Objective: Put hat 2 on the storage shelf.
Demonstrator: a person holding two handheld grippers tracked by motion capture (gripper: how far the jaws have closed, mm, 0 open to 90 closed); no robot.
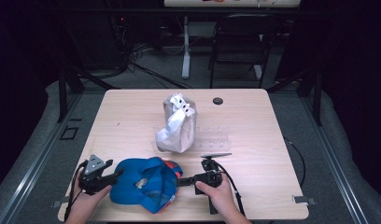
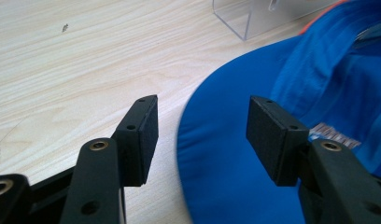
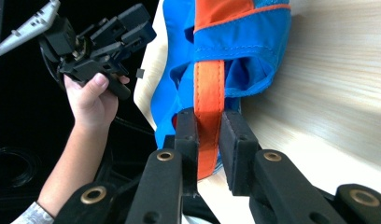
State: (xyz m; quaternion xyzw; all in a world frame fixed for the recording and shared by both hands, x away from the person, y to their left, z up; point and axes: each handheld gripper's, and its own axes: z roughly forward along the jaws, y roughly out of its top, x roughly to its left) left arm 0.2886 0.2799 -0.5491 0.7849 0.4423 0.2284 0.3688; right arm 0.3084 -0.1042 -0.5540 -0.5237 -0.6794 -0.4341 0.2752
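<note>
We see the person's right hand (image 1: 220,190) wrapped around the right gripper (image 1: 185,180) at the near edge of the pale wooden table (image 1: 132,116), the tool lying roughly level and pointing left toward the blue fabric cap with orange trim (image 1: 146,184). In the right gripper view its two black jaws have closed on the cap's orange strap (image 3: 208,107), which runs between the pads and is pinched there.

The left hand (image 1: 88,198) holds the left gripper (image 1: 117,174) low over the table on the cap's other side, pointing right. In the left gripper view its jaws stand apart, the cap's blue brim (image 2: 216,154) lying between and beneath them; we see nothing pressed by the pads.

The cap sits upside down between the two grippers, close to the table's near edge, with a small label visible inside it.

Beyond the cap, toward the middle of the table, a crumpled white cloth bag with a white strap (image 1: 177,123) stands upright. Just to its right lies a clear plastic rack (image 1: 214,135), and near the right gripper we make out its grey three-cornered plate (image 1: 215,155). A small dark round disc (image 1: 218,101) sits near the far edge. Behind the table stand a black folding chair (image 1: 240,42) and loose cables on the grey floor (image 1: 142,70).
</note>
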